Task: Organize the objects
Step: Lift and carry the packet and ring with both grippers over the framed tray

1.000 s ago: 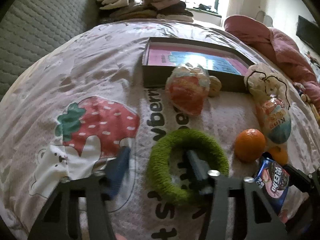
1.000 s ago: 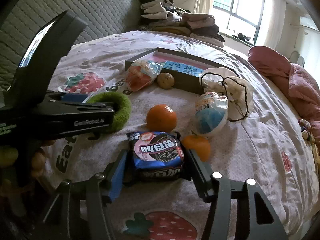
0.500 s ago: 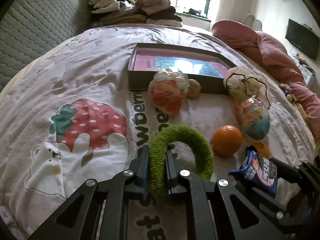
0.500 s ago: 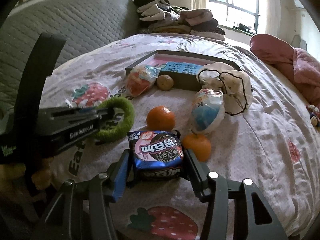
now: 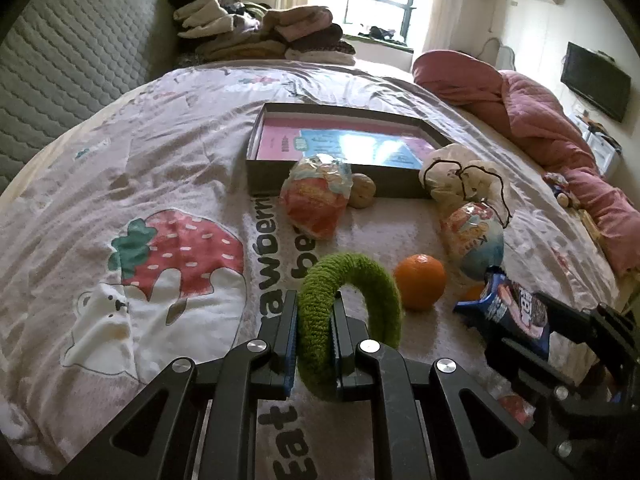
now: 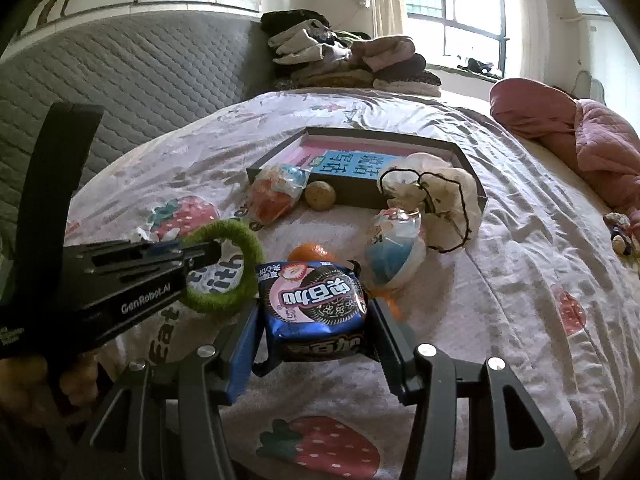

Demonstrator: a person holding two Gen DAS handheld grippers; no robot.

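The left claw [image 5: 314, 336] is clamped on a fuzzy green ring [image 5: 352, 312], a loop of nubby, terry-like yarn; its pads pinch one side of the loop flat while the rest arches free above the bed [image 5: 120, 152]. The right claw [image 6: 314, 334] is clamped on a blue snack packet [image 6: 316, 300], a glossy, puffed pouch printed with a pink band, a strawberry and dark sandwich cookies, gripped by its two side edges and held clear of the sheet. On the strawberry-print sheet beyond lie an orange [image 5: 420, 282], a second orange [image 6: 394, 306] mostly hidden behind the packet, a blue-and-white egg-shaped toy packet [image 5: 474, 238], a red-orange one [image 5: 316, 200], a small tan ball [image 5: 362, 196] and a white drawstring pouch [image 5: 460, 178]. The ball and pouch sit against the front wall of a shallow dark box [image 5: 340, 182] with a pink and blue sheet inside.
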